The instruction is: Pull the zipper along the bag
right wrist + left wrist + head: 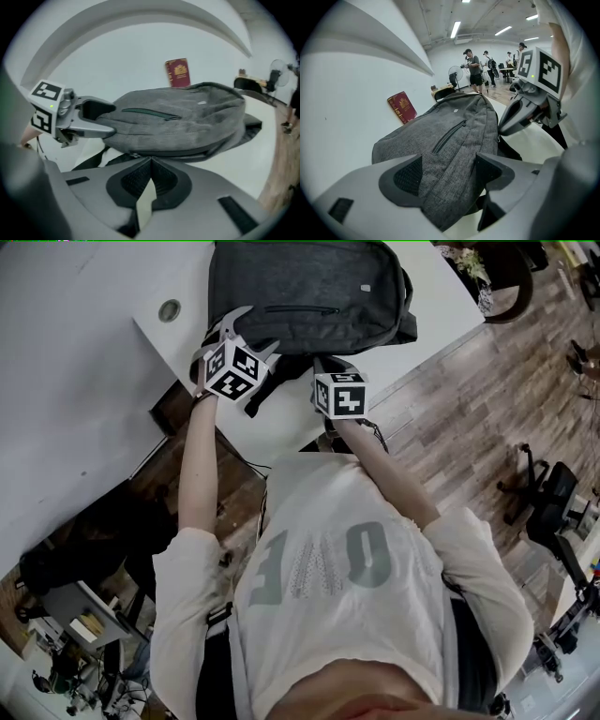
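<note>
The grey bag lies flat on the white desk, directly ahead of both sets of fingers. The left gripper has its fingers spread wide around one corner of the bag, with fabric filling the gap from pad to pad, so it looks like a bracing grip. The right gripper has its fingers closed tight, tips meeting right at the dark zipper seam along the bag's near edge. A small metal piece, probably the slider, sits just to the left of those tips. The main risk is that the right fingers have closed beside the pull tab, not on it. No view shows a tab between the pads, so a pull could slide off with nothing moved. If they have caught only the thin end of a tab, a sharp tug or a pull angled away from the seam could strip it out. The seam also curves around the bag's corner, and loose fabric there could bunch ahead of the slider and jam it. The left hold covers soft cloth only, so a strong pull might drag the whole bag across the desk toward the right fingers.
</note>
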